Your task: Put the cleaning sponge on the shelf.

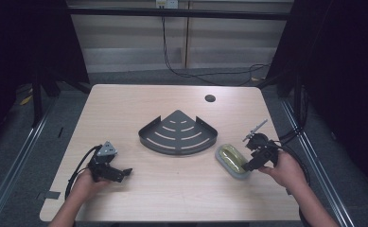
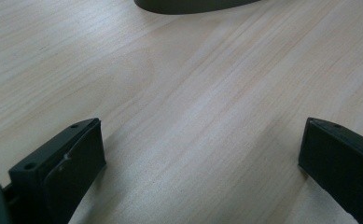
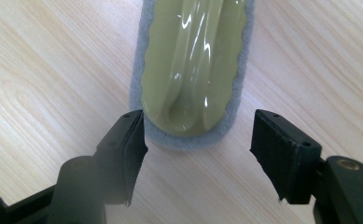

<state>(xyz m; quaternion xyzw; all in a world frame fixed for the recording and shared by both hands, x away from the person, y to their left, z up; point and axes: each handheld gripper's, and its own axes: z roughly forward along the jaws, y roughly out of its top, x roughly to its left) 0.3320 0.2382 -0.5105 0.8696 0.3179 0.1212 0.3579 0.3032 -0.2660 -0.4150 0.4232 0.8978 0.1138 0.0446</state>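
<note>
Bright desk, dark room around it

From above, light falls evenly on my desk [image 1: 172, 189] while the room at both sides sinks into near black; the picture is soft and slightly grainy. The rack [image 1: 178, 134] throws only a thin shadow at its front edge. Looking along my left tool [image 2: 202, 158], the wood grain is sharp farther off and the near black pads blur. Along my right tool [image 3: 198, 149], white glare streaks the glossy green sponge [image 3: 193, 65], and the pad at the picture's left smears out of focus.
</note>
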